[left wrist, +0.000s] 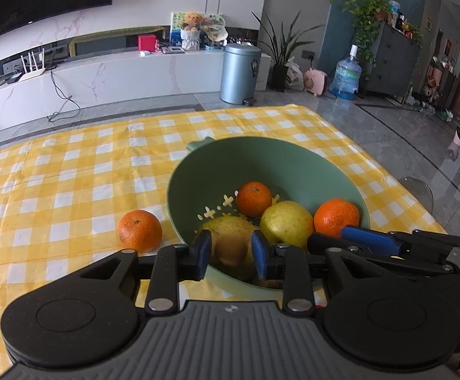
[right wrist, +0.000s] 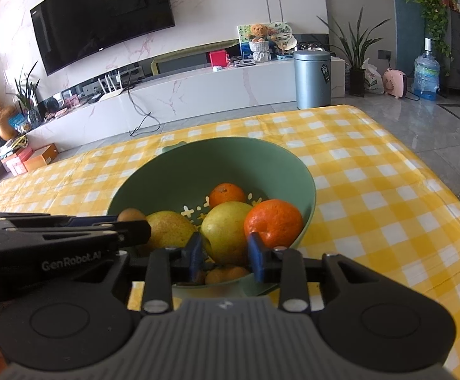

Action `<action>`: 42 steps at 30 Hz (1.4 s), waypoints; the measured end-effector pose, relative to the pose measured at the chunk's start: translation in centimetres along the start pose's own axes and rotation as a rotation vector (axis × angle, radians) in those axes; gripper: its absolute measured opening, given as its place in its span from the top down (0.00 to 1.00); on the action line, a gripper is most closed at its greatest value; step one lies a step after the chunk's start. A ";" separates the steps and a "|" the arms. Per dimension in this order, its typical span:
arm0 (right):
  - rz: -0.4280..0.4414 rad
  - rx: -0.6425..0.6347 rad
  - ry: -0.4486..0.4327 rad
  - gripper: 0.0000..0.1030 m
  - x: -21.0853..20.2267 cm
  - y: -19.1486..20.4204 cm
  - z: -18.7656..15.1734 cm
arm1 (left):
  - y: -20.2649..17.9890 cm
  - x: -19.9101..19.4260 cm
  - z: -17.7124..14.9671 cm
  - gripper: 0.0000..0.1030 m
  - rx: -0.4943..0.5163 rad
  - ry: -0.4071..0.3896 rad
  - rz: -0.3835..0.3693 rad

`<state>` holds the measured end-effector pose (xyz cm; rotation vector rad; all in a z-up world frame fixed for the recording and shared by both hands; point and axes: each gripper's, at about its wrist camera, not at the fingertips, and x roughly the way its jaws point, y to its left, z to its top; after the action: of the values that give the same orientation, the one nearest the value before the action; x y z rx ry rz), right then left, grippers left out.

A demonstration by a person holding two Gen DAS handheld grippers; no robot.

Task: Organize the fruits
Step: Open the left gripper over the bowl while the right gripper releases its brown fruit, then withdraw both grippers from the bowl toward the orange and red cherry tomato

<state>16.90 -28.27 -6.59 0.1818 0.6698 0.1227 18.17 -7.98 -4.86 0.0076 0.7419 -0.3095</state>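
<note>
Two grippers hovering side by side over near rim of green bowl (left wrist: 217, 155), which is sitting on yellow-check worktop (left wrist: 71, 171). Left gripper (left wrist: 231, 255): jaws spread a bit, pear (left wrist: 230, 243) showing in the gap, pads not pressing it. Right gripper (right wrist: 225, 258): jaws also slightly apart, framing 2nd pear (right wrist: 226, 234), no pinch. Bowl is holding both pears, 2 oranges (left wrist: 253, 198) (left wrist: 336, 217), plus small brownish fruits (right wrist: 226, 275) near front wall. 3rd orange (left wrist: 139, 230) lying on worktop just left of bowl, outside it.
</note>
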 end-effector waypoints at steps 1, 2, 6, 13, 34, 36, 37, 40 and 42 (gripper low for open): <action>0.002 0.008 -0.004 0.64 0.0 -0.1 0.0 | 0.1 -0.1 0.0 0.60 -0.005 -0.006 0.000; 0.005 0.014 -0.006 0.64 0.0 -0.2 0.0 | 0.2 -0.3 0.1 0.57 -0.012 -0.012 -0.003; 0.005 0.012 -0.009 0.60 -0.1 -0.3 0.1 | 0.7 -1.0 0.3 0.50 -0.034 -0.028 0.001; 0.004 0.019 -0.069 0.35 -1.4 -0.4 0.1 | 0.5 -2.9 0.4 0.50 -0.002 -0.010 0.088; 0.013 0.063 -0.019 0.14 -4.0 -0.5 -1.3 | 4.7 -10.6 -0.9 0.42 0.110 0.165 0.169; 0.005 0.066 0.005 0.14 -3.9 -0.6 -1.4 | 5.4 -10.9 -1.3 0.41 0.125 0.197 0.161; -0.002 0.066 0.011 0.14 -3.9 -0.5 -1.5 | 5.8 -11.1 -1.5 0.41 0.131 0.214 0.157; -0.021 0.068 0.034 0.14 -3.9 -0.5 -1.6 | 7.2 -11.5 -2.0 0.41 0.132 0.272 0.154; -0.024 0.075 0.066 0.14 -3.6 -0.5 -1.7 | 8.1 -11.7 -2.3 0.40 0.129 0.311 0.153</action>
<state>13.06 -29.20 -5.85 0.2428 0.7426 0.0804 10.81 3.20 0.37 0.2383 1.0229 -0.2113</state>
